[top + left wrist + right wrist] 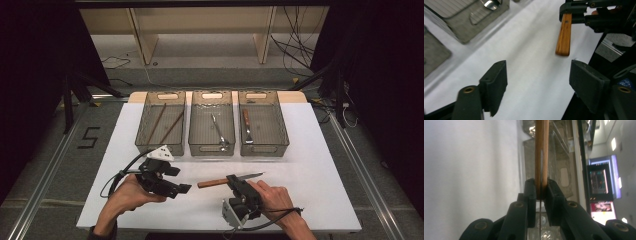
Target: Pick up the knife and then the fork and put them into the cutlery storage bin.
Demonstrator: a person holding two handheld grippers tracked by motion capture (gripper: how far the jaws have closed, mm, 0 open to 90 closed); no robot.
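A knife with a wooden handle (212, 183) and a steel blade lies level just above the white table top (310, 165). My right gripper (233, 180) is shut on it where handle meets blade; in the right gripper view the pads (531, 191) clamp the handle (541, 150) from both sides. My left gripper (180, 180) stands open to the left of the handle's free end, nothing between its jaws. In the left gripper view its gripper (539, 75) gapes over bare table, with the handle (564, 35) ahead and the right gripper (576, 12) behind it.
Three grey see-through bins stand in a row at the back. The left bin (161, 150) holds two brown sticks, the middle bin (211, 151) metal cutlery, the right bin (264, 150) another wooden-handled knife. Shelving and cables lie beyond the table.
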